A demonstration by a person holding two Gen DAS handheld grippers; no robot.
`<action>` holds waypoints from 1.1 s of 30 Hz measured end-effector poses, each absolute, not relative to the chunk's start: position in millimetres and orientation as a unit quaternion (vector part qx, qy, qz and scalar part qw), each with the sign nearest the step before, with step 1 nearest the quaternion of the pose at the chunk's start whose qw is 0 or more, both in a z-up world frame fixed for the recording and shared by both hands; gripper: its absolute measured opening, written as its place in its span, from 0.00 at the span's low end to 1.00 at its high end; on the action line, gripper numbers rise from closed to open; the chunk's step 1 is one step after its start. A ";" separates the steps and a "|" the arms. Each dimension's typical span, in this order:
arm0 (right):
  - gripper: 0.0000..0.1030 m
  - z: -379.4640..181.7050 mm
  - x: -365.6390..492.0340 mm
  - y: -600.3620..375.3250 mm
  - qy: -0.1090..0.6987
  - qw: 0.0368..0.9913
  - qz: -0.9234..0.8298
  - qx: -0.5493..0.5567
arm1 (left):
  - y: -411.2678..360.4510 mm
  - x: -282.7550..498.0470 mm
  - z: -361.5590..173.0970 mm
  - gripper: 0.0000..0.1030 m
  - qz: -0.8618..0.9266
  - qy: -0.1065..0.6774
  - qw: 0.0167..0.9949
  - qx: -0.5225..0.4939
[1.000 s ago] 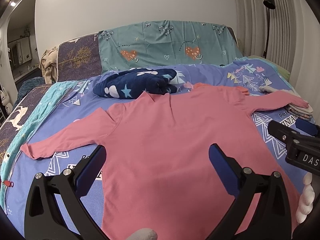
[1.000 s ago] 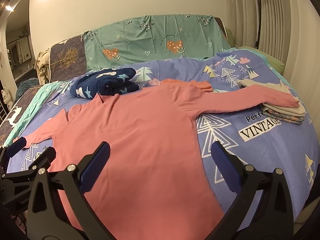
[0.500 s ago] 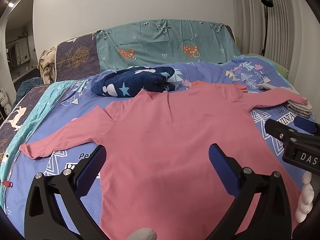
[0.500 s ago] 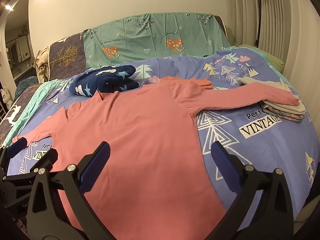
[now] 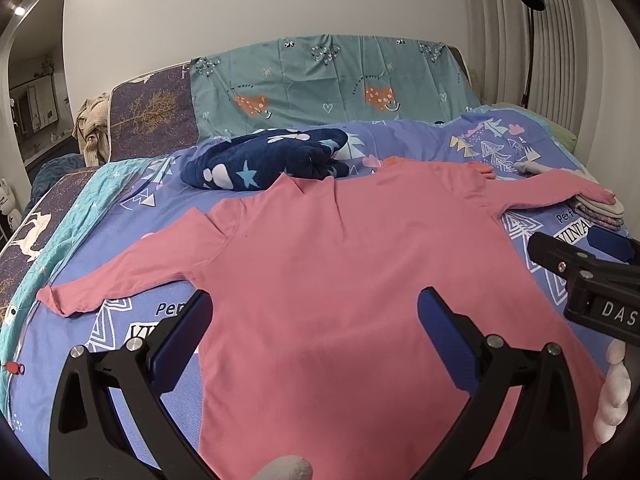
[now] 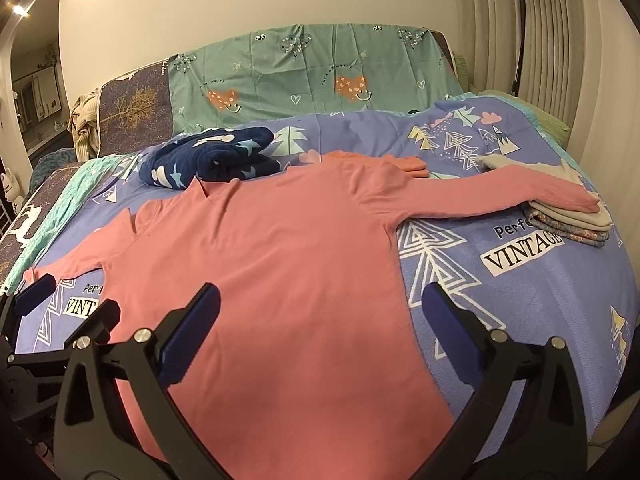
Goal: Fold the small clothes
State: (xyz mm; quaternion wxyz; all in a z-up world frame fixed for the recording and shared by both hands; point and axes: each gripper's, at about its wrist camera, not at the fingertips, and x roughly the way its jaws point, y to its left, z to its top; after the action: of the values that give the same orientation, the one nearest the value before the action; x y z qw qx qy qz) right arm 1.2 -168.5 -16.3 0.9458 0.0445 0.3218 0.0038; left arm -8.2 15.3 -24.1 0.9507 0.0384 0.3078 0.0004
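Observation:
A pink long-sleeved shirt [image 5: 344, 280] [image 6: 260, 280] lies spread flat on the bed, sleeves out to both sides, neck toward the headboard. Its right sleeve end rests on a small stack of folded clothes [image 6: 572, 220] [image 5: 600, 210]. My left gripper [image 5: 314, 320] hovers open above the lower body of the shirt, nothing between its blue pads. My right gripper [image 6: 320, 316] is open too, over the shirt's lower right side near its edge. Each gripper shows at the rim of the other's view.
A rolled navy blanket with stars [image 5: 268, 158] [image 6: 212, 158] lies just beyond the shirt's collar. The purple printed bedspread [image 6: 520, 300] covers the bed; a teal sheet [image 5: 332, 88] drapes the headboard. A floor lamp [image 6: 520, 20] stands at the back right.
Both views have shifted slightly; the shirt sits a little lower and farther in frame, so both grippers have risen or drawn back a bit. The shirt itself has not moved.

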 end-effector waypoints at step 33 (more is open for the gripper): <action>0.98 -4.2 -9.0 -133.3 0.292 0.956 0.002 -0.019 | 48.0 -6.4 -31.1 0.99 0.032 0.314 0.949 0.017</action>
State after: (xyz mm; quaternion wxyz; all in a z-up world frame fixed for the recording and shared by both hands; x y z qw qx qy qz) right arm -9.0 -133.3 -4.2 0.9563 -0.0188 0.2917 0.0018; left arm -6.4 48.0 -31.1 0.9486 0.0174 0.3143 0.0318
